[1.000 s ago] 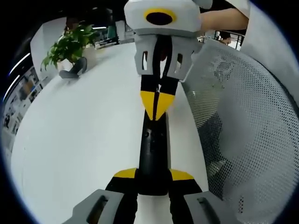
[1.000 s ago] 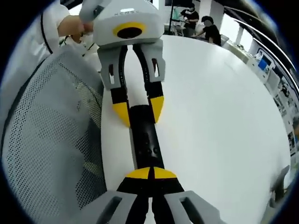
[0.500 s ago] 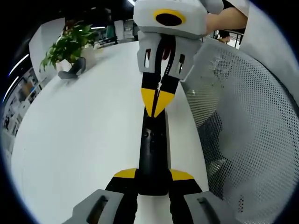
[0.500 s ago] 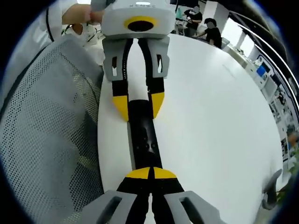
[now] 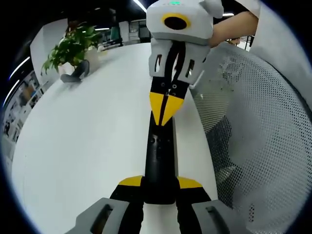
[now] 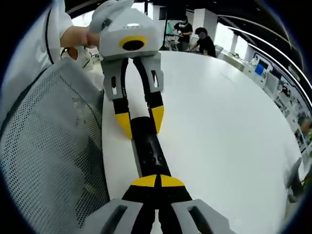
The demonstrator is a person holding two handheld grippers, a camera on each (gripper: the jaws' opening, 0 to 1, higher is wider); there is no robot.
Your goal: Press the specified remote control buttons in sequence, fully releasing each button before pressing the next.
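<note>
A long black remote [image 5: 158,156] lies over the white table [image 5: 83,136], close to its edge. My left gripper [image 5: 158,183] is shut on the remote's near end, one yellow-tipped finger on each side. My right gripper [image 5: 165,117] comes in from the far side, shut, with its yellow tips pointing down at the remote's far end. In the right gripper view its own shut tips [image 6: 157,181] sit over one end of the remote [image 6: 150,153], and the left gripper [image 6: 140,124] clamps the other end. Whether the tips touch the buttons I cannot tell.
A grey mesh chair back [image 5: 258,122] stands beside the table edge and shows again [image 6: 44,146] in the right gripper view. A potted plant [image 5: 73,48] and a grey object [image 5: 75,73] sit at the far end. People [image 6: 195,36] stand beyond the table [image 6: 219,122].
My right gripper has tilted and lifted a little, so its body stands farther up over the remote's end. The left gripper and the remote have kept still.
</note>
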